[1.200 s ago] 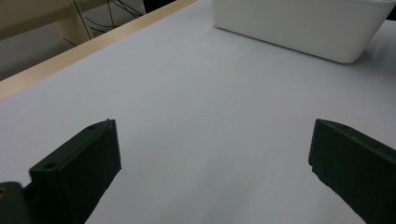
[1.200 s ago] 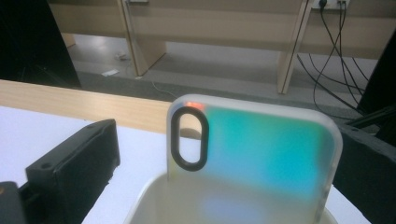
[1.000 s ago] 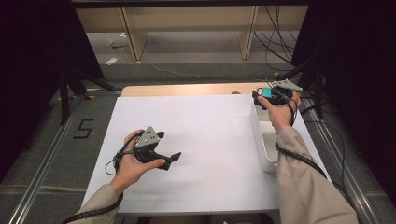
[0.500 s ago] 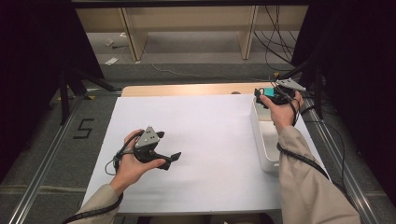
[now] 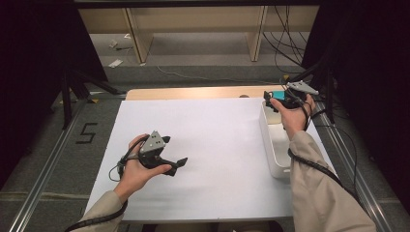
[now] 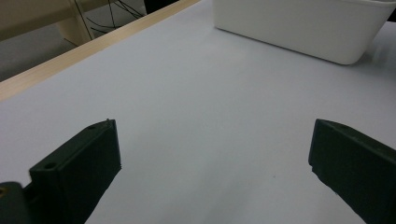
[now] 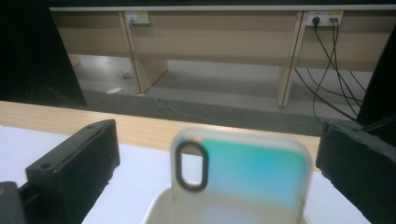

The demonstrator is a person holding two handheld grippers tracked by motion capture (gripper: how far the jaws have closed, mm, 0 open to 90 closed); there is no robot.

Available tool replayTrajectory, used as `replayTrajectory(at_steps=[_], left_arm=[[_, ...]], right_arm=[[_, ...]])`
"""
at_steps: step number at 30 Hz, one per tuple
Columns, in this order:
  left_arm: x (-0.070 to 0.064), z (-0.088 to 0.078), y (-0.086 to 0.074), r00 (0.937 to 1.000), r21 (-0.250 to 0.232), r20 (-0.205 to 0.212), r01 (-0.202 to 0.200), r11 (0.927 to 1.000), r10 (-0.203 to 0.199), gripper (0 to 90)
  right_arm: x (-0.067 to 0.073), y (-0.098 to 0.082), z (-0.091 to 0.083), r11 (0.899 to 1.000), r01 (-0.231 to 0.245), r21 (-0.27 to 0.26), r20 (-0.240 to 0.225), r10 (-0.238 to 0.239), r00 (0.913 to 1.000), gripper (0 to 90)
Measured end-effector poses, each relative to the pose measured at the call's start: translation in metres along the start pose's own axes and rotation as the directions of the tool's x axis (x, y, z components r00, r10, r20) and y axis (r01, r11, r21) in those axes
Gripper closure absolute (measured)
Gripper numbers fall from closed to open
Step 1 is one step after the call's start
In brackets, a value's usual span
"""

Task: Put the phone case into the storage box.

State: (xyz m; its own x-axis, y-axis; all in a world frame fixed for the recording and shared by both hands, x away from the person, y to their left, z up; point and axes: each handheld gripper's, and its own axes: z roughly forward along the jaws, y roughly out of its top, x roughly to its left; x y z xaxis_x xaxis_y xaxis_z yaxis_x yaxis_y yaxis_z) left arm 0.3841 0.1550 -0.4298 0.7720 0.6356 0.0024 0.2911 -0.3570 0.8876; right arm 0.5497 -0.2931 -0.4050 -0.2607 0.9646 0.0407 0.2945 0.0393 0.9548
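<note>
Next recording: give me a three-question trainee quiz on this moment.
1. True or false: the left gripper holds something.
2. What stands upright in the white bin, in front of the right gripper?
3. The phone case has its cutout: A) toward the gripper view's left edge B) centred C) toward its right edge.

Key: 1 false, its jaws are open over the bare white sheet. 2 a phone case. 3 A.

In the right gripper view, the pale, rounded phone case with a teal back and an oval camera cutout is blurred and its lower part is cut off by the bottom edge. In the left gripper view, the white plastic bin is cropped at the top.
</note>
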Motion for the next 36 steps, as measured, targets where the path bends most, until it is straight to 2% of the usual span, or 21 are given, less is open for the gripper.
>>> replayTrajectory(at_steps=[8, 17, 30, 34, 36], left_arm=[[0.000, -0.001, 0.000, 1.0000, -0.002, 0.001, 0.001, 1.0000, -0.001, 1.5], [-0.001, 0.000, 0.001, 1.0000, -0.003, 0.000, 0.000, 1.0000, 0.000, 1.5], [0.000, 0.000, 0.000, 1.0000, 0.001, 0.001, 0.006, 1.0000, -0.006, 1.9], [0.000, 0.000, 0.000, 1.0000, 0.002, 0.000, 0.005, 1.0000, -0.005, 1.9], [0.000, 0.000, 0.000, 1.0000, 0.002, 0.000, 0.006, 1.0000, -0.006, 1.9]], right_arm=[[0.000, 0.001, 0.001, 1.000, -0.008, -0.004, 0.004, 0.008, 1.0000, 0.5], [0.003, 0.003, -0.008, 1.000, 0.010, -0.011, -0.009, -0.010, 0.9999, 0.5], [0.016, 0.000, -0.027, 1.000, 0.014, -0.013, -0.088, -0.015, 0.9961, 1.9], [0.021, -0.003, -0.033, 1.000, 0.014, -0.003, -0.123, -0.014, 0.9923, 7.2], [0.023, -0.004, -0.035, 0.999, 0.032, 0.001, -0.136, -0.031, 0.9901, 8.8]])
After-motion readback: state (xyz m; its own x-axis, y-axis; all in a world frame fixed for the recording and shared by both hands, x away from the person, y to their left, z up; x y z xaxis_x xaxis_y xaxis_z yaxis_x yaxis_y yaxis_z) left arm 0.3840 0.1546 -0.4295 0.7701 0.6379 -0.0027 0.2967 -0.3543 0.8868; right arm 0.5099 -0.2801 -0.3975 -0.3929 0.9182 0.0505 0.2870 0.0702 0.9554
